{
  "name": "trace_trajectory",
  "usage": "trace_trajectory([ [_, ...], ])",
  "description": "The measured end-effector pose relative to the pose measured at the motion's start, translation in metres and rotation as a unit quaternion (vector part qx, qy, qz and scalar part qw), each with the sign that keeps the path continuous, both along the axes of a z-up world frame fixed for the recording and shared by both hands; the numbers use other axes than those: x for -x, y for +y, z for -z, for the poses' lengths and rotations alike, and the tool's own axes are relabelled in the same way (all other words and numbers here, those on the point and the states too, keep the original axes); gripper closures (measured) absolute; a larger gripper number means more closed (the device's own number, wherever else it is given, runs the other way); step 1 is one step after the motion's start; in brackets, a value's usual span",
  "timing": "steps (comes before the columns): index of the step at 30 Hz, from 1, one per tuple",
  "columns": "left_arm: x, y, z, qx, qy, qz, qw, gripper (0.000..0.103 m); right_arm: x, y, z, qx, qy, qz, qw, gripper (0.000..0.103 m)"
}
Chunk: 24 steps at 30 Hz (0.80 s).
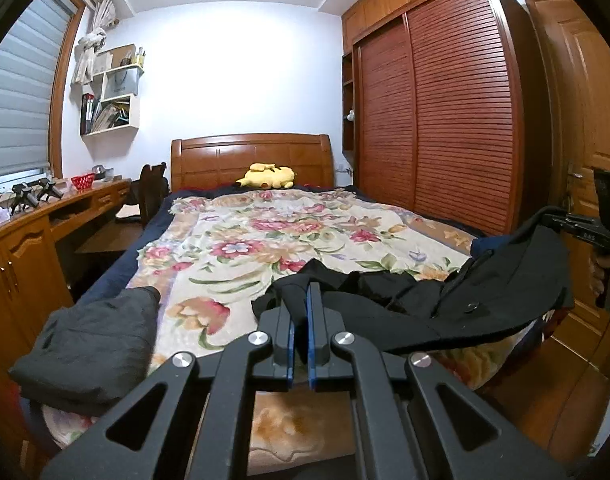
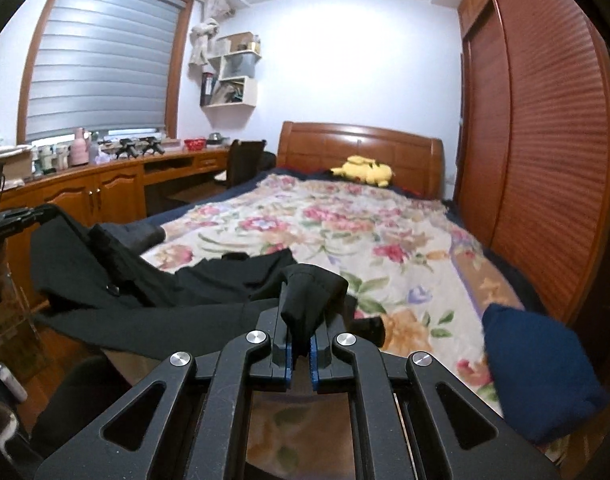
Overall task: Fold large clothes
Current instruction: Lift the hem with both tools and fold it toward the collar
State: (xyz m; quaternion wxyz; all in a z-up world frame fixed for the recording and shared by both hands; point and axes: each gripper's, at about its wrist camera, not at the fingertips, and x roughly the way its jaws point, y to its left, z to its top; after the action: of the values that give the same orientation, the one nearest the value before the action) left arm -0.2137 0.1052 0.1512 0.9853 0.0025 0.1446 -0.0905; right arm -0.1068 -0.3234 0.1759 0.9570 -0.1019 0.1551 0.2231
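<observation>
Jacket (image 1: 485,300) clamped by L hand-held gripper (image 1: 301,300) & R hand-held gripper (image 2: 301,304); grey garment (image 1: 93,344) L view only, navy cushion (image 2: 541,372) clear in R view

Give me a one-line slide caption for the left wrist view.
Left gripper shut on a black garment, lifting it above the floral bedspread beside a folded grey garment.

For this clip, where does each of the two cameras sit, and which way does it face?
Left wrist: on the left hand-held gripper, at the foot of the bed, facing the headboard; its own fingers are clamped on the black garment, and the other rig shows at the right edge.
Right wrist: on the right hand-held gripper, same direction, set further right; its fingers pinch the same garment, and the other rig shows at the left edge.
Shared: garment, floral blanket, yellow plush toy, wardrobe.
</observation>
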Motion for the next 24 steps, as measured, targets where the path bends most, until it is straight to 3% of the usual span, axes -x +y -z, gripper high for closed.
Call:
trace_trajectory([
  [6, -0.008, 0.002, -0.008, -0.01, -0.003, -0.008, 0.9999, 0.102, -0.002, 0.001, -0.009, 0.008, -0.006, -0.001, 1.0, 0.1],
  [12, -0.079, 0.007, 0.009, -0.019, 0.033, -0.035, 0.9987, 0.102, -0.061, 0.015, -0.002, 0.029, 0.013, 0.017, 0.999, 0.1],
  [16, -0.135, 0.009, 0.045, -0.014, 0.079, -0.051, 0.9955, 0.102, -0.116, 0.029, 0.031, 0.064, 0.043, 0.037, 0.996, 0.1],
  [24, -0.222, 0.016, 0.123, -0.016, 0.155, -0.064, 0.9858, 0.102, -0.205, 0.04, 0.129, 0.109, 0.123, 0.055, 0.985, 0.1],
])
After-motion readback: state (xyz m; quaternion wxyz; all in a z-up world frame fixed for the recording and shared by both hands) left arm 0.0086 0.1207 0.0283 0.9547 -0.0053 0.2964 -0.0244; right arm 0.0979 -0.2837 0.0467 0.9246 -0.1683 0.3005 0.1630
